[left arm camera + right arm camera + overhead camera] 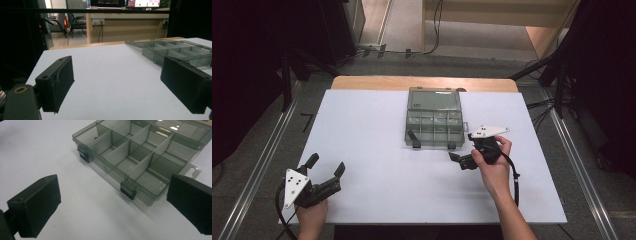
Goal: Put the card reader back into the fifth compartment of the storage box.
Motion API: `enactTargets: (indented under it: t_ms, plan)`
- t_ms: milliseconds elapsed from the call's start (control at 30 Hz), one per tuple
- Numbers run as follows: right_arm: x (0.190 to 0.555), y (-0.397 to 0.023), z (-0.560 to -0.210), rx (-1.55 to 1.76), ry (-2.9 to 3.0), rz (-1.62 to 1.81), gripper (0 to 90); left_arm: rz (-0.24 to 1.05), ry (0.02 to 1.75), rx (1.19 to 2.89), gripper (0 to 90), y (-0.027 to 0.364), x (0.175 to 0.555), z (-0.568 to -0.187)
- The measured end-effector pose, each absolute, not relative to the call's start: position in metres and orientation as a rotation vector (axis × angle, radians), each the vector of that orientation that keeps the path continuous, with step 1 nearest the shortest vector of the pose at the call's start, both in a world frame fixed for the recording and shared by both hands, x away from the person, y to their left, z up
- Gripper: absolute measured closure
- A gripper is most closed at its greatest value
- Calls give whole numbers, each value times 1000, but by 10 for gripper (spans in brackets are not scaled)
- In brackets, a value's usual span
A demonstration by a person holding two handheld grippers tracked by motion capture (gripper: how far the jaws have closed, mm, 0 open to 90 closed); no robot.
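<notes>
A smoky transparent organizer box [434, 122] lies open at the middle back of the white table [377, 150], its lid [434, 100] folded back flat. Its divided compartments [132, 152] look empty, and two dark latches [128, 190] hang on the front wall. My right gripper [463, 148] is open just off the box's front right corner, jaws wide apart and nothing between them [112, 195]. My left gripper [327, 163] rests near the table's front left corner, open and empty [117, 75], and the box [175, 51] lies ahead of it to the right.
Metal rails [257, 165] run along the floor on both sides of the table, with dark stands and cables beyond them. A wooden desk [127, 27] and chairs stand past the far edge. White table surface stretches between the two grippers.
</notes>
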State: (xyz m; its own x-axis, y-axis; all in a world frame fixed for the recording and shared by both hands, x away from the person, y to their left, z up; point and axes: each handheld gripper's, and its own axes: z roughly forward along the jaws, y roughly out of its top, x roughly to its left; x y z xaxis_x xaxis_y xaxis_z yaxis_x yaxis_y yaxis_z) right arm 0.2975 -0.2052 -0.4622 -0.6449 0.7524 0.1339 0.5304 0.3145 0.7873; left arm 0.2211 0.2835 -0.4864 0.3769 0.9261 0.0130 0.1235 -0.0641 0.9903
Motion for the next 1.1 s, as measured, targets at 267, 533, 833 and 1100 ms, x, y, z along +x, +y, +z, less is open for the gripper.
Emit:
enactTargets:
  t_ms: [267, 533, 833, 1100]
  plan:
    - [288, -223, -468, 1203, 2298, 1239, 0, 880, 990, 1495, 116, 283, 221, -486]
    - [278, -243, -472, 1245, 2265, 1241, 0, 885, 990, 1498, 116, 282, 221, -487]
    - [267, -264, -479, 1285, 2229, 1244, 0, 888, 990, 1505, 116, 282, 221, -487]
    - [259, -279, -483, 1315, 2202, 1251, 0, 891, 988, 1507, 116, 282, 221, -487]
